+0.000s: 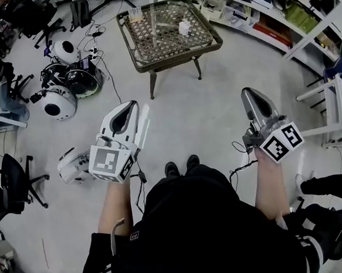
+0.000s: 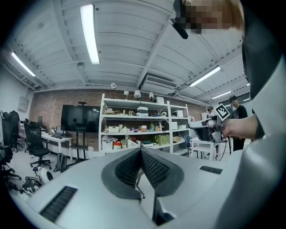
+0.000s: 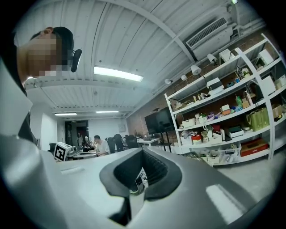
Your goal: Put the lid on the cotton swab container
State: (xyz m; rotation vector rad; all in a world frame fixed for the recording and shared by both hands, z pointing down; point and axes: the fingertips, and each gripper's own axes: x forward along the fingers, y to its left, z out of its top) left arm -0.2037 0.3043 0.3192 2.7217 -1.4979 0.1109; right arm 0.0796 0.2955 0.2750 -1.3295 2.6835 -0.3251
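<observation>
Approach stage; left gripper (image 1: 134,108) and right gripper (image 1: 248,93) both clenched on nothing, well apart from table (image 1: 176,56); next move likely needs stepping closer and parting jaws

I read smooth, matt grey plastic shells on the left gripper (image 2: 140,150) and right gripper (image 3: 142,152), with dark ribbed pads (image 2: 154,169). Ahead of the jaws: dark metal-framed, woven-topped low table (image 1: 176,57) and glossy pale floor (image 1: 205,118).

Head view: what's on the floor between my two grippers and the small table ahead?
Bare white floor, from the left gripper and right gripper up to the table; a thin cable runs just left of that stretch. Head view shows it.
</observation>
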